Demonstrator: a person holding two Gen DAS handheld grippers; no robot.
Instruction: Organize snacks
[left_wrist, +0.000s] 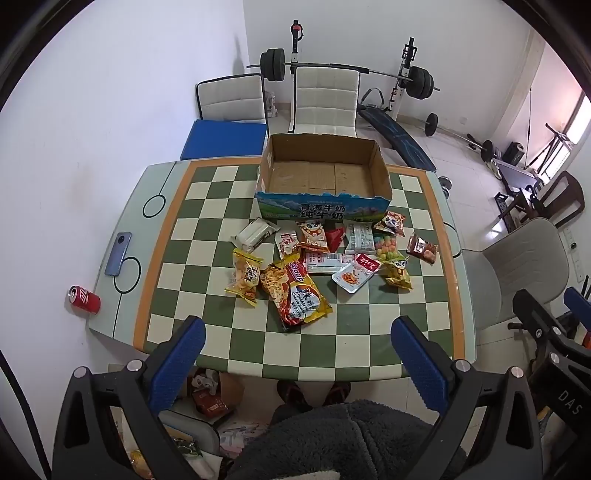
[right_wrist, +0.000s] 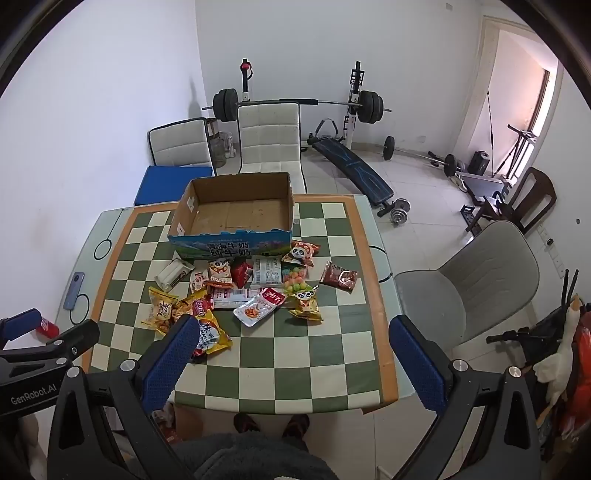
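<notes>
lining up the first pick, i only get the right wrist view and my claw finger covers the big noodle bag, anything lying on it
observer: In the left wrist view the near half of the big noodle bag is bare.
operator: is the left claw open, i only see its side
observer: Yes, the left claw is wide open with nothing between its fingers.
operator: red thing behind it?
observer: A red can on its side by the near left corner of the table; I cannot tell if it rests on it.
</notes>
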